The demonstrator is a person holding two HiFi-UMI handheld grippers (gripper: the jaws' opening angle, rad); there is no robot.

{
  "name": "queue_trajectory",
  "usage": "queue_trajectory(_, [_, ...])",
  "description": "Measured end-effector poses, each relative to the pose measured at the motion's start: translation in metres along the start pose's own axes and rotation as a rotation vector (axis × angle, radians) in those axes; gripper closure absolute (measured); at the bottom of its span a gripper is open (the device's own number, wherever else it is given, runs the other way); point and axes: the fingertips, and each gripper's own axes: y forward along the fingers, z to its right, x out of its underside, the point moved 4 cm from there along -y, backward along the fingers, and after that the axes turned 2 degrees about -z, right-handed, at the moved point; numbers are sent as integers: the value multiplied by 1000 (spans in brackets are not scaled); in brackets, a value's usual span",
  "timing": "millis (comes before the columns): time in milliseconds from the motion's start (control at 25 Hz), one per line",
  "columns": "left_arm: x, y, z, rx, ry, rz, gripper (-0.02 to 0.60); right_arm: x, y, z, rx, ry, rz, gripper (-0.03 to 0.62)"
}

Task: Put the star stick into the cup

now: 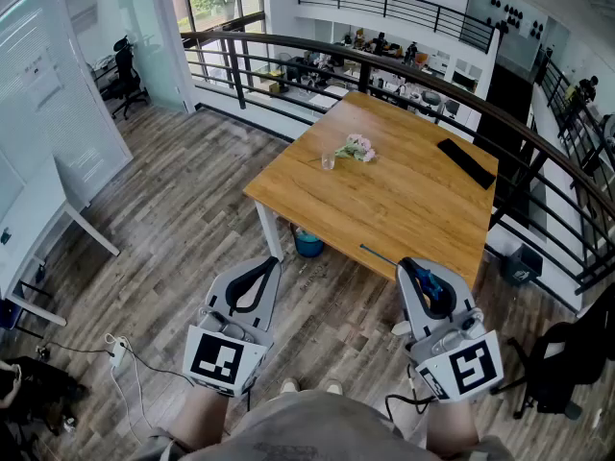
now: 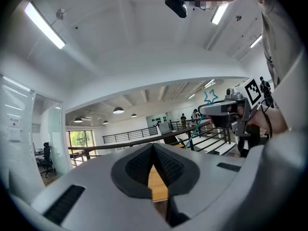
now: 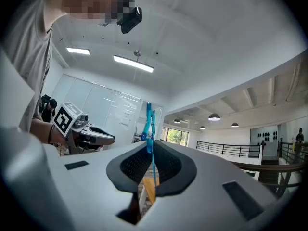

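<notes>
Nearest on the left, the left gripper [image 1: 273, 263] is held level, its jaws closed tip to tip on nothing. Ahead, between the two tools and well apart from both, the small clear cup [image 1: 329, 161] stands upright on the wooden table [image 1: 404, 209], just beside a pink flower sprig [image 1: 358, 148]. On the right, the right gripper [image 1: 409, 263] is clamped on the blue star stick [image 1: 429, 283]. The star end stands above the jaws, and the thin shaft slants down and forward-left toward the table edge. From these jaws the cup lies ahead and to the left, so the shaft's lower end probably has to be carried across the table and brought above the cup's mouth
</notes>
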Motion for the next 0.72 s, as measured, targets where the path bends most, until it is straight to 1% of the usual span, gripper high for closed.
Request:
queue_trajectory(200, [0,3,3,1,7,-7,565,2,-2,4,0,10,8,554])
queue_trajectory(360, [-1,6,7,-2,14,-9,565,4,-4,10,-2,44,24,554])
queue_trajectory(720, [1,13,28,-2,22,-29,566,13,-18,22,-18,60,18,554])
